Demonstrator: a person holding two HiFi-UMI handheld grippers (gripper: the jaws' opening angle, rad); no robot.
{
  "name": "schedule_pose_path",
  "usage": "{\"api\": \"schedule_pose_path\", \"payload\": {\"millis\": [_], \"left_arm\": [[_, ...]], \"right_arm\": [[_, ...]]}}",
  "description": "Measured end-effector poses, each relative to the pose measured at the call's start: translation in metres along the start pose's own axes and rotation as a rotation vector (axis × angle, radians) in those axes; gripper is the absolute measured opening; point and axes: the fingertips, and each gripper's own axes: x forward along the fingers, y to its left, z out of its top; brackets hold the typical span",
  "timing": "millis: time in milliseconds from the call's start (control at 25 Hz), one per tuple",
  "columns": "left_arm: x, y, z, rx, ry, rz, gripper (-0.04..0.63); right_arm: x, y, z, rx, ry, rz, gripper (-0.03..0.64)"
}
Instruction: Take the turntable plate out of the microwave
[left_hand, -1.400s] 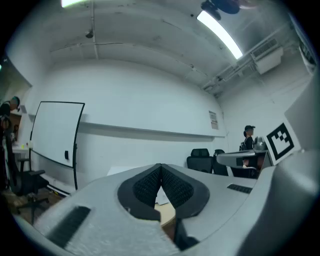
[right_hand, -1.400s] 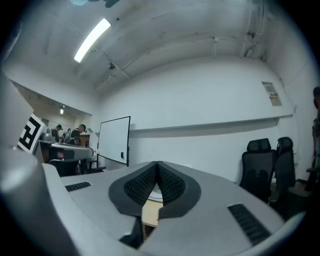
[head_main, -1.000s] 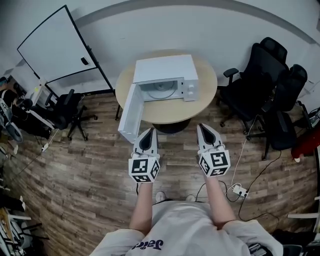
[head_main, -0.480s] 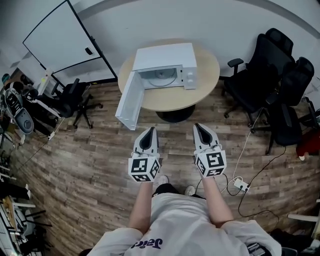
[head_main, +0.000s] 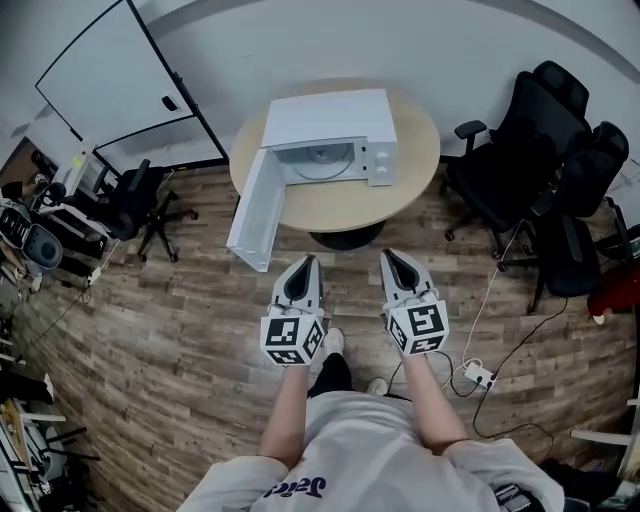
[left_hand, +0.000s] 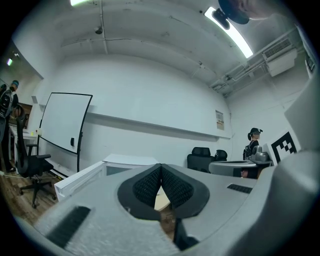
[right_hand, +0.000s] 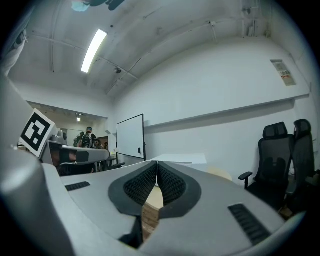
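Wood-plank flooring fills most of the head view, with a round bench (head_main: 345, 205) against the far wall, office chairs (head_main: 530, 150) to its right and a whiteboard (head_main: 110, 80) to its left. On the bench stands the white microwave (head_main: 330, 118), set toward the far edge. Its door (head_main: 255, 215) is swung fully open and reaches out past the bench's left edge. The turntable plate (head_main: 323, 156) lies flat inside the cavity, in its place and untouched.

Both claws are held out level in front of the person, well short of the bench's near edge. The left claw (head_main: 307, 263) is pressed fully together with nothing in it, and so is the right claw (head_main: 386, 256); each gripper view shows the ribbed pads meeting at the tips.

Compared with a second ago, little has altered on the bench: door open, plate inside, as before. What has changed is the person. One shoe (head_main: 332, 342) now shows forward beneath the claws, and both claws sit a touch lower. That reads as a step toward the bench, so the approach seems barely begun. The claws would need to part before any grasp on the plate's rim.
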Motion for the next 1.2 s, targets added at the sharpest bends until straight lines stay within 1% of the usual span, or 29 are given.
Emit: {"api": "schedule_pose_path", "payload": {"millis": [160, 440, 600, 800, 960, 1080, 1200], "left_arm": [[0.032, 0.023, 0.006, 0.025, -0.001, -0.016, 0.014], [0.098, 0.069, 0.027, -0.012, -0.035, -0.067, 0.014], [0.131, 0.090, 0.033, -0.009, -0.045, -0.108, 0.014], [0.162, 0.125, 0.044, -0.011, -0.046, -0.134, 0.014], [0.181, 0.139, 0.041, -0.067, -0.032, -0.164, 0.014], [0.194, 0.146, 0.039, -0.056, -0.026, -0.174, 0.014], [0.204, 0.151, 0.029, -0.057, -0.006, -0.171, 0.014]], "right_arm": [[0.039, -0.001, 0.007, -0.014, 0.004, 0.003, 0.018], [0.113, -0.001, 0.030, -0.060, -0.005, 0.001, 0.018], [0.155, -0.007, 0.035, -0.071, -0.014, -0.017, 0.018], [0.206, -0.010, 0.042, -0.075, -0.029, -0.049, 0.018], [0.235, -0.007, 0.039, -0.081, -0.022, -0.062, 0.018], [0.250, -0.007, 0.038, -0.079, -0.022, -0.062, 0.018], [0.260, -0.013, 0.029, -0.069, -0.011, -0.063, 0.018]]}}
